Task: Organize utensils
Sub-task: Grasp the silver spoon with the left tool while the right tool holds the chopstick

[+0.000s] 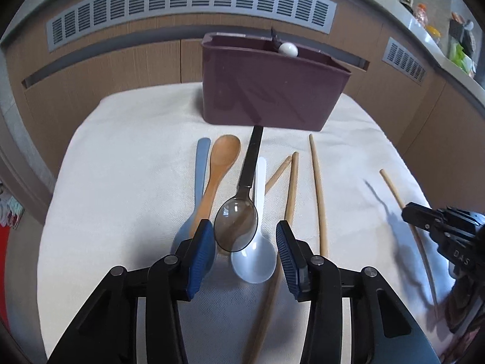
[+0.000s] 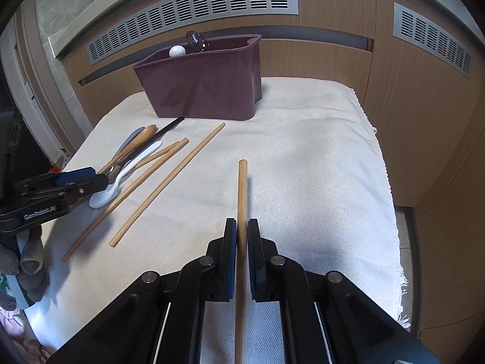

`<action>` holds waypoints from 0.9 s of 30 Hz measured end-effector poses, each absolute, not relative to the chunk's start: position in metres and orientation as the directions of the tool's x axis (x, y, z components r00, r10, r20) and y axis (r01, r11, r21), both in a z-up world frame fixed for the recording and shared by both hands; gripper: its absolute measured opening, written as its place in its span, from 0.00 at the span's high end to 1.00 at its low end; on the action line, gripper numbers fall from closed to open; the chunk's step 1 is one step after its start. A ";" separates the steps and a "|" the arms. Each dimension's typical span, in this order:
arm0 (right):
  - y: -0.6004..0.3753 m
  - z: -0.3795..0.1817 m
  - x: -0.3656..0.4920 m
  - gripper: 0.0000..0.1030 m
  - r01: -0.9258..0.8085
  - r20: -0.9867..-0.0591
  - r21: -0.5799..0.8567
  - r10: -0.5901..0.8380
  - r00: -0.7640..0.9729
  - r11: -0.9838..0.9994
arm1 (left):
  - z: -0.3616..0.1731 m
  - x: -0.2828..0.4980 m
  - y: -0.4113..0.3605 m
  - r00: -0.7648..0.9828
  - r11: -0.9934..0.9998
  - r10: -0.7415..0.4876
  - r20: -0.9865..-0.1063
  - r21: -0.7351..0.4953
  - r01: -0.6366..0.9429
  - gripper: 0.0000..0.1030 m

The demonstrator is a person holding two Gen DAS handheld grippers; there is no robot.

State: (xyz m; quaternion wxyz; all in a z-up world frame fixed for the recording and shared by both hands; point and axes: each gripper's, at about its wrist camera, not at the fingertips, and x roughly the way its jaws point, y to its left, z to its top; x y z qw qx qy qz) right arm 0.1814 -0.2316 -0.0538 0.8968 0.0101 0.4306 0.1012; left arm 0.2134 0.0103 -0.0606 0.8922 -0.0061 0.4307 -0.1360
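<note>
Right gripper (image 2: 241, 236): my fingers (image 2: 230, 242) were clamped on one wooden chopstick (image 2: 242, 188), which ran forward between the pads, its far tip pointing toward the back edge of the worktop.

Left gripper (image 1: 246, 244): my fingers (image 1: 202, 247) stood apart, with nothing held, over the bowls of the spoon cluster near the worktop's left edge.

Worktop (image 2: 318, 157): covered by a cream woven cloth (frayed along its right edge).

Maroon bin (image 1: 269, 82): stood at the back edge, upright; a white round-ended utensil (image 1: 288, 49) and a clear spoon bowl (image 2: 198, 41) showed above its rim.

Spoon cluster, lying in front of the bin, listed left to right in the left wrist view:
- grey-blue spoon (image 1: 200, 170)
- wooden spoon (image 1: 219, 166), touching the grey-blue one
- black-handled spoon (image 1: 242, 212) with a clear dark bowl, handle tip near the bin's base
- white spoon (image 1: 257, 248), partly under the black-handled one

Loose chopsticks: a crossed pair (image 1: 289, 188) just right of the spoons, and a single chopstick (image 1: 318, 194) beside them, all lying flat on the cloth.
</note>
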 end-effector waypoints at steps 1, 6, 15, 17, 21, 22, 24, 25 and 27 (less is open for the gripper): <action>-0.232 -0.054 0.182 0.93 -0.172 -0.772 0.107 0.190 0.607 0.979 | -0.063 0.215 0.008 0.587 0.964 -0.241 -0.773 -0.122 0.235 0.57; -0.232 -0.059 0.183 0.93 -0.172 -0.780 0.112 0.194 0.595 0.979 | -0.071 0.225 0.003 0.592 0.975 -0.187 -0.784 -0.076 0.206 0.64; -0.230 -0.056 0.181 0.93 -0.173 -0.778 0.109 0.192 0.598 0.979 | -0.044 0.205 0.009 0.685 0.979 -0.184 -0.705 -0.069 0.192 0.67; -0.230 -0.054 0.181 0.93 -0.177 -0.775 0.115 0.200 0.600 0.977 | -0.025 0.194 0.011 0.726 0.979 -0.186 -0.662 -0.062 0.194 0.67; -0.227 -0.052 0.180 0.93 -0.189 -0.775 0.123 0.213 0.595 0.974 | 0.005 0.178 0.016 0.778 0.977 -0.197 -0.597 -0.056 0.205 0.67; -0.227 -0.052 0.180 0.93 -0.189 -0.777 0.122 0.212 0.593 0.974 | 0.010 0.174 0.018 0.786 0.977 -0.201 -0.585 -0.058 0.206 0.67; -0.227 -0.053 0.180 0.92 -0.191 -0.782 0.124 0.214 0.585 0.974 | 0.018 0.169 0.020 0.793 0.976 -0.207 -0.573 -0.062 0.211 0.67; -0.227 -0.054 0.181 0.92 -0.192 -0.787 0.130 0.219 0.577 0.973 | 0.020 0.167 0.021 0.796 0.975 -0.212 -0.567 -0.066 0.213 0.67; -0.227 -0.056 0.184 0.89 -0.191 -0.795 0.131 0.218 0.567 0.973 | 0.024 0.164 0.023 0.797 0.974 -0.217 -0.563 -0.072 0.215 0.67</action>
